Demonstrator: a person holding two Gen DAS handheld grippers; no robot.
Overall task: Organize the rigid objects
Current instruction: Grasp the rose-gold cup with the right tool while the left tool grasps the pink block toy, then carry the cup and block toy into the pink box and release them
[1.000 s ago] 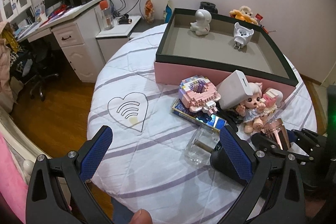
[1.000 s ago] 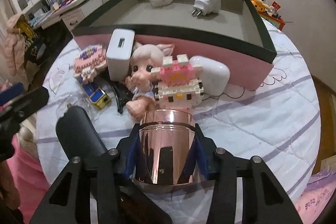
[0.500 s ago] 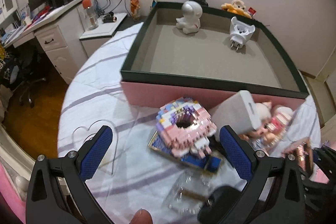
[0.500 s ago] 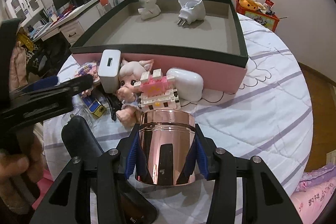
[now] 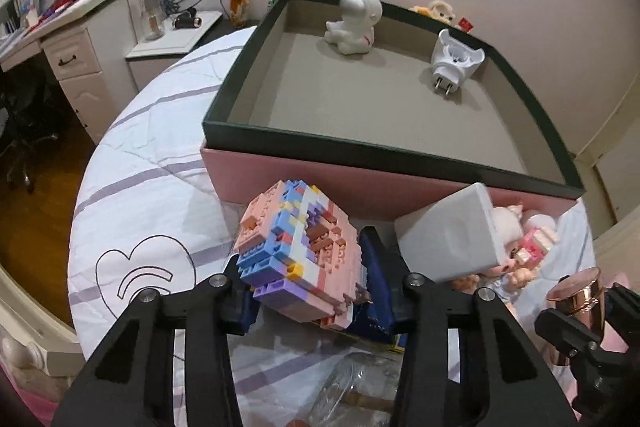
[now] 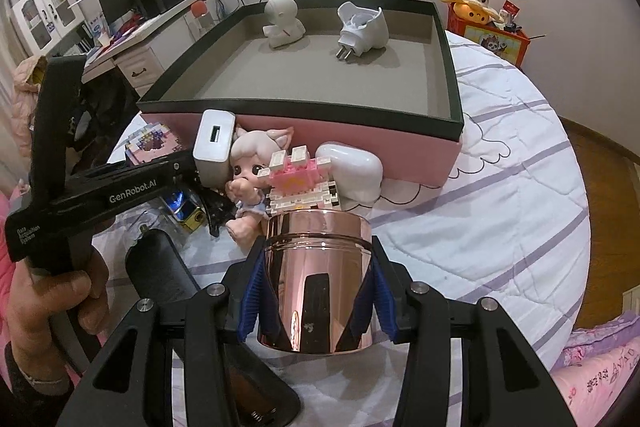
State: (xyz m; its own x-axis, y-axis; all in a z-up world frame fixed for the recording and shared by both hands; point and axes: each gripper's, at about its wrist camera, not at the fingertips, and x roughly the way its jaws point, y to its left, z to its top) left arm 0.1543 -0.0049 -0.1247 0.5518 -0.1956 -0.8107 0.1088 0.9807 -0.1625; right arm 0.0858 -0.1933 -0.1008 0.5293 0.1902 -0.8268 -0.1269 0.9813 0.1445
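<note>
While the left tongs (image 5: 304,283) are closing on the pastel brick model (image 5: 298,259), the model sits between the blue pads and tilts just in front of the pink-sided box (image 5: 400,195), on the striped cover of the round desk (image 5: 152,187). Contact on both pads looks likely, though the far side of the model is hidden. The right tongs (image 6: 316,291) pinch a rose-gold cup (image 6: 316,275) across its wall, in front of the box and nearer the onlooker than the doll (image 6: 250,171) and the white charger block (image 6: 214,147). Inside the box, against its far wall, rest an astronaut figure (image 5: 354,23) and a white plug adapter (image 5: 454,61).

Handling, as a judgement: the brick model is light and stiff but built of small pressed-together pieces, so a hard squeeze or a knock on the box rim could shed bricks; flat opposite faces offer the best hold. The cup is rigid, smooth and probably slippery; a hold low on its wall, as here, seems sound.
</note>
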